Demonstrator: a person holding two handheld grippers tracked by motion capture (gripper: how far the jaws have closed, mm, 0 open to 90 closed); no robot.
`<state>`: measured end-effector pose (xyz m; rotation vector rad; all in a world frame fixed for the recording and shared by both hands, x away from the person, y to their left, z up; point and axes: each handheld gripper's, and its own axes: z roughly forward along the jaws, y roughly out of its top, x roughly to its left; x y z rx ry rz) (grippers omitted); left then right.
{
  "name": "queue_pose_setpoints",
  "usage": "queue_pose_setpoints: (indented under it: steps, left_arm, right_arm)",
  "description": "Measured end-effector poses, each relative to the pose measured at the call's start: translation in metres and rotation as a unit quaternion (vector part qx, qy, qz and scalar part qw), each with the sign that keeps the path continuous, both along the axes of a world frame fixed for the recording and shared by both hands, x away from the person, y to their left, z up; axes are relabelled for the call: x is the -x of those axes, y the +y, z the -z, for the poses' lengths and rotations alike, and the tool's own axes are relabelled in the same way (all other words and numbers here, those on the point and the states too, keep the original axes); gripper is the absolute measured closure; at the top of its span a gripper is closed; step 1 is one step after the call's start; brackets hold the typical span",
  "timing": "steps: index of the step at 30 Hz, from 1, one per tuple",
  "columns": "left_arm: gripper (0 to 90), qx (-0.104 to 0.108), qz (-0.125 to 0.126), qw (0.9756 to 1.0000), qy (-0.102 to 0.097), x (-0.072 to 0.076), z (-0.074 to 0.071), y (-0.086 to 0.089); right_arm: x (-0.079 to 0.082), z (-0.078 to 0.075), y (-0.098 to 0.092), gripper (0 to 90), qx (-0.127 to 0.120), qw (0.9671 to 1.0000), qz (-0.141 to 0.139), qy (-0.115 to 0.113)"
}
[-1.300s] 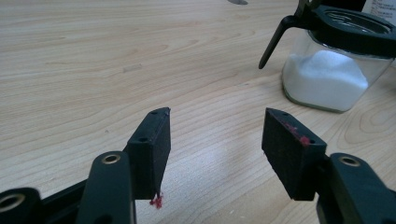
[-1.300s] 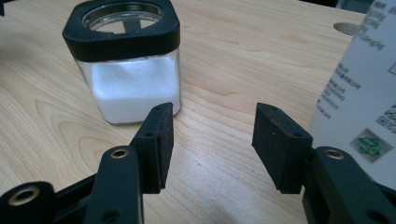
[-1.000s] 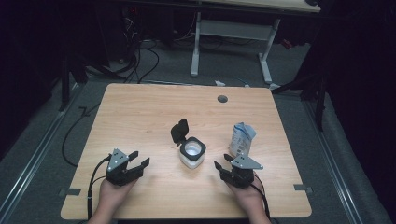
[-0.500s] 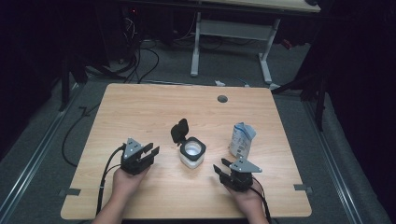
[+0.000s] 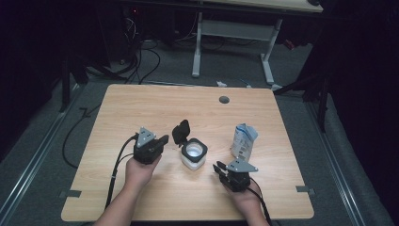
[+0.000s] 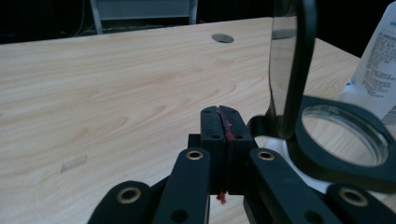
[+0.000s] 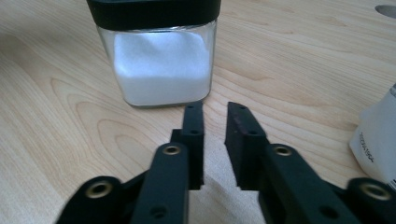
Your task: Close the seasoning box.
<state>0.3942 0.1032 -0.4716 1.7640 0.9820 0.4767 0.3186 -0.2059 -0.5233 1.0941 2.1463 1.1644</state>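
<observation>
The jar (image 5: 193, 155) stands mid-worktop (image 5: 141, 108), its hinged lid (image 5: 181, 132) already flipped up, white powder inside. The pouch (image 5: 244, 140) stands just right of it, apparently untouched. The left gripper (image 6: 219, 135) has just been closing and is pressed together on nothing, beside the lid. The right gripper (image 7: 215, 135) has been closing too, its jaws a narrow gap apart, empty, short of the jar. Any filling or closing looks still ahead.
</observation>
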Motion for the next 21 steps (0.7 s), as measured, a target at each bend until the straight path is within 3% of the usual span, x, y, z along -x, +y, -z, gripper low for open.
queue_pose_setpoints:
  steps: [5,21]
  left_arm:
    - [90.0,0.014,0.007,0.9999,-0.004,-0.003,-0.008,-0.007]
    - [90.0,0.029,0.016,0.9995,0.0,0.0,-0.01,-0.011]
  right_arm:
    - [-0.003,-0.001,0.004,90.0,0.005,1.0,-0.002,-0.003]
    - [-0.009,-0.003,0.021,90.0,-0.004,0.9998,-0.019,-0.009]
